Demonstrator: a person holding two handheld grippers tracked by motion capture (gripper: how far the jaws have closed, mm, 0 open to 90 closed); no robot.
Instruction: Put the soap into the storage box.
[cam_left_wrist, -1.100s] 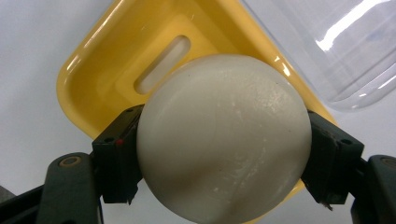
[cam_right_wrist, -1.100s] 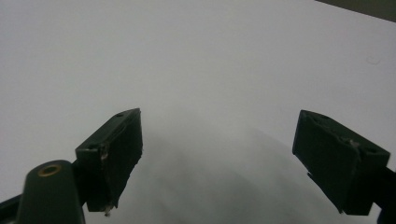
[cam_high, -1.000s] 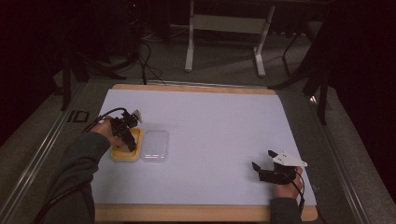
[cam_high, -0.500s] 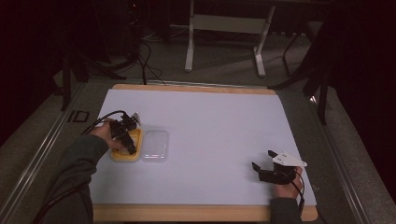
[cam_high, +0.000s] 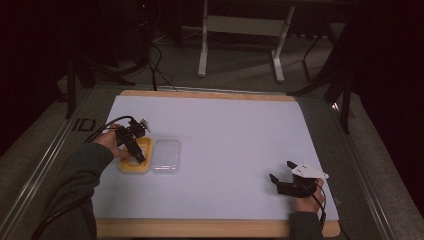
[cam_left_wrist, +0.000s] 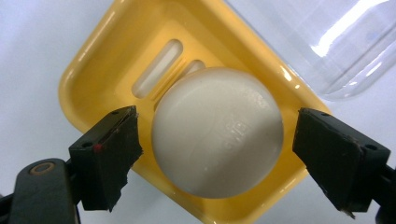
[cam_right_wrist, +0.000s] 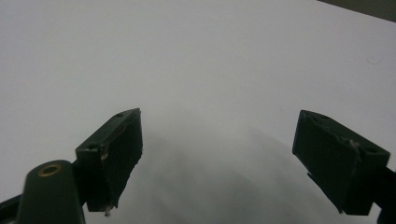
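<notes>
My left gripper (cam_left_wrist: 215, 154) hung straight over the yellow soap dish (cam_left_wrist: 93, 70), its jaws spread wide with the white bar of soap (cam_left_wrist: 217, 135) lying in the dish squarely between them, a gap on each side. The soap looked nearly round, so I judged no turning was needed, only closing. The clear lid (cam_high: 166, 156) lay just beside the dish. My right gripper (cam_high: 284, 176) sat well apart at the table's near right, jaws apart and empty.
</notes>
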